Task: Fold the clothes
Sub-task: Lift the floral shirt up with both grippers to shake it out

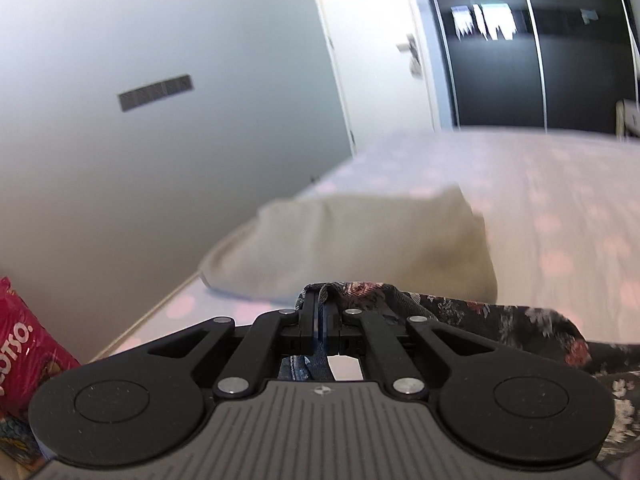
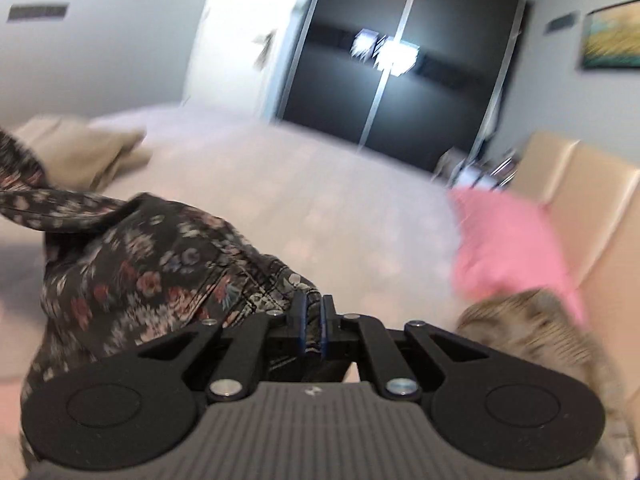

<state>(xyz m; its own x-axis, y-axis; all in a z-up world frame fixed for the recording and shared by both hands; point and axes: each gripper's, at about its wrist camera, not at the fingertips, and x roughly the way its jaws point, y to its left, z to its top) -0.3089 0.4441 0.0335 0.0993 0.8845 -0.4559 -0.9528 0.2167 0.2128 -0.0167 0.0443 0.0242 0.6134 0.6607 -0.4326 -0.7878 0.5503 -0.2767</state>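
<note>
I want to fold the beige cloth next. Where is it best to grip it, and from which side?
Grip the beige cloth at its raised near corner, coming from the open bed side. That corner stands up from the cover, so jaws could close around it; the far edge lies by the wall.

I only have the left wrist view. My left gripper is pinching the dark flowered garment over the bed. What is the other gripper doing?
Observer: The right gripper is shut on the same flowered garment, at a stitched edge.
Operator: Anything to that side of the bed I should know about?
Observer: A pink pillow lies against a padded cream headboard.
Operator: Anything nearer the gripper?
Observer: Yes, something furry and striped, too blurred to identify, sits just right of the gripper, in front of the pillow.
Operator: Does my folded beige cloth show from there?
Observer: Yes, the beige cloth shows at the far left on the bed, beyond the garment.
</note>
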